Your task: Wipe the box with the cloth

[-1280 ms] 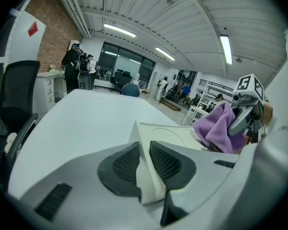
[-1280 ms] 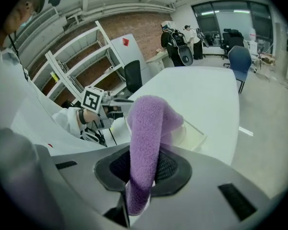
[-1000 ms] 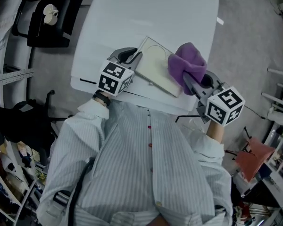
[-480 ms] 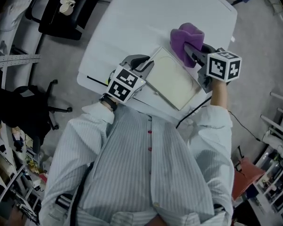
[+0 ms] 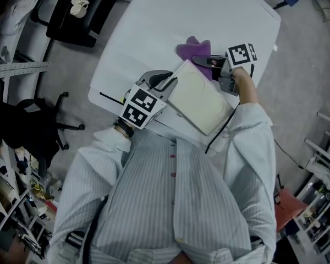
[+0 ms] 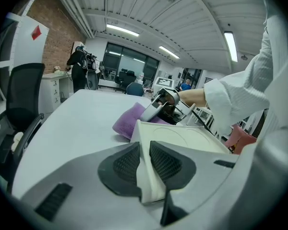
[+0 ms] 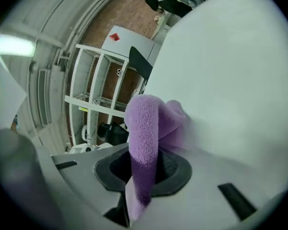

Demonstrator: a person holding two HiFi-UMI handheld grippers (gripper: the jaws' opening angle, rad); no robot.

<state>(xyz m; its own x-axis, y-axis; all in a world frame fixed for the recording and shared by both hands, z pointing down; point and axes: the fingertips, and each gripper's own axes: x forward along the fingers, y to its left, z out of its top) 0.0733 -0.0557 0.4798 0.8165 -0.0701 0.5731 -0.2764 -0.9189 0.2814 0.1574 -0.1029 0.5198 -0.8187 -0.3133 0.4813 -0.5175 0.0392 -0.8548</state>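
Left gripper [image 6: 143,163]: jaws clamped on the box [image 5: 201,98] corner, pinning it by the near edge of the surface [image 5: 154,21]. Right gripper [image 7: 144,169]: jaws squeezing the purple cloth [image 7: 145,121]. It has swung down off the box top, and the cloth now rests on the surface just past the box's far corner. That looks like a wipe stroke ended or resetting. Plenty of bare surface beyond, but the right edge is close.

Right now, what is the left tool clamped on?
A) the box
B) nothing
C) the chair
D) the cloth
A: in the left gripper view the left tool pinches the box by its edge; the cloth is in the right tool.
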